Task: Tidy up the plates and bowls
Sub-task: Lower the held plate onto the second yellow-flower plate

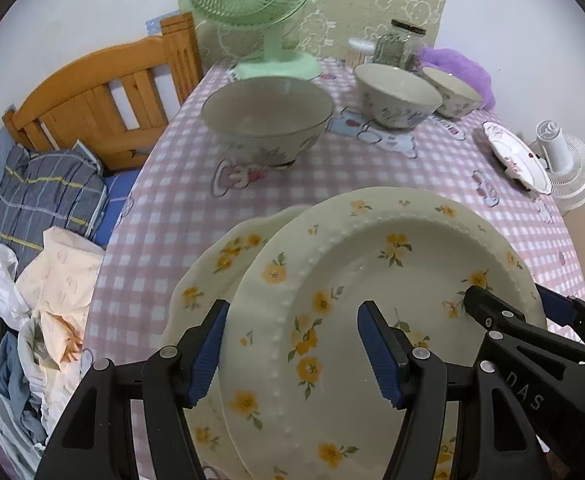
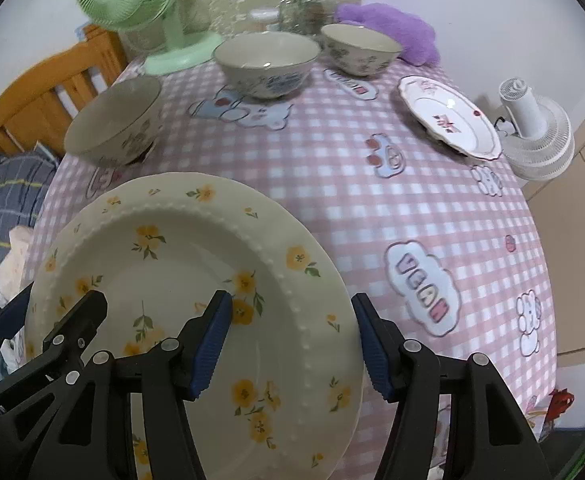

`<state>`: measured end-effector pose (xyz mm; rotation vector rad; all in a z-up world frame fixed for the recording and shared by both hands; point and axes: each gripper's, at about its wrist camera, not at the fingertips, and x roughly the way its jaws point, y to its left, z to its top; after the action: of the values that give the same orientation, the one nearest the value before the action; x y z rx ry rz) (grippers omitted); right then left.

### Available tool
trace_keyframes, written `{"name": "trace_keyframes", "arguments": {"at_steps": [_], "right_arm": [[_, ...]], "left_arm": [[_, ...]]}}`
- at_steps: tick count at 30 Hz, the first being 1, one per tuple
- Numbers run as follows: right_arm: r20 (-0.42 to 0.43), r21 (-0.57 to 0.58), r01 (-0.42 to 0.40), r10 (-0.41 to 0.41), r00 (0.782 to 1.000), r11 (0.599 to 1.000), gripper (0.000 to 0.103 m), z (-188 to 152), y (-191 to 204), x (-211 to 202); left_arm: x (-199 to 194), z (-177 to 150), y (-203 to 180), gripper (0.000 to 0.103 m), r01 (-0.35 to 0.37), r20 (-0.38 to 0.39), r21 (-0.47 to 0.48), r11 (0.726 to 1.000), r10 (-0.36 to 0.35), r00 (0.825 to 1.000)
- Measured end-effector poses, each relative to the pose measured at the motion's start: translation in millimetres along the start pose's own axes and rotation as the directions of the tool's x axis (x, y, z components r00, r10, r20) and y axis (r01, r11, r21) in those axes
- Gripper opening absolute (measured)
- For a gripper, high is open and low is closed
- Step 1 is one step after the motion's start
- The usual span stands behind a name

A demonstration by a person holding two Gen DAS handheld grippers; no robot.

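Both claws grip one cream plate point(image 1: 372, 280) with yellow flowers and a beaded rim – left claw point(image 1: 292, 352) on its left edge, right claw point(image 2: 292, 344) on its right – above a scalloped plate point(image 1: 212, 264) on the checked tablecloth point(image 2: 372, 200).

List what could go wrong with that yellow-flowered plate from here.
1. The top yellow-flowered plate is carried by two grippers, the left gripper and right gripper, each on an opposite rim; uneven motion could tilt or drop it.
2. It sits off-centre over the second flowered plate beneath, so it may rock or slide if set down like this.
3. The nearest bowl stands just ahead; pushing forward could knock it.
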<state>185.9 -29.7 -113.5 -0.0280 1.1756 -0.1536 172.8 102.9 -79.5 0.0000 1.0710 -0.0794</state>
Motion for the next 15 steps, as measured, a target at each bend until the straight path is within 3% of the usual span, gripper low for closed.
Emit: {"name": "trace_keyframes", "arguments": {"at_steps": [15], "right_arm": [[-0.023, -0.065, 0.045, -0.046, 0.999, 0.997, 0.062, -7, 30, 17]], "left_arm": [[26, -16, 23, 0.066, 0.013, -0.071, -0.018, 1.0, -0.014, 0.997]]}}
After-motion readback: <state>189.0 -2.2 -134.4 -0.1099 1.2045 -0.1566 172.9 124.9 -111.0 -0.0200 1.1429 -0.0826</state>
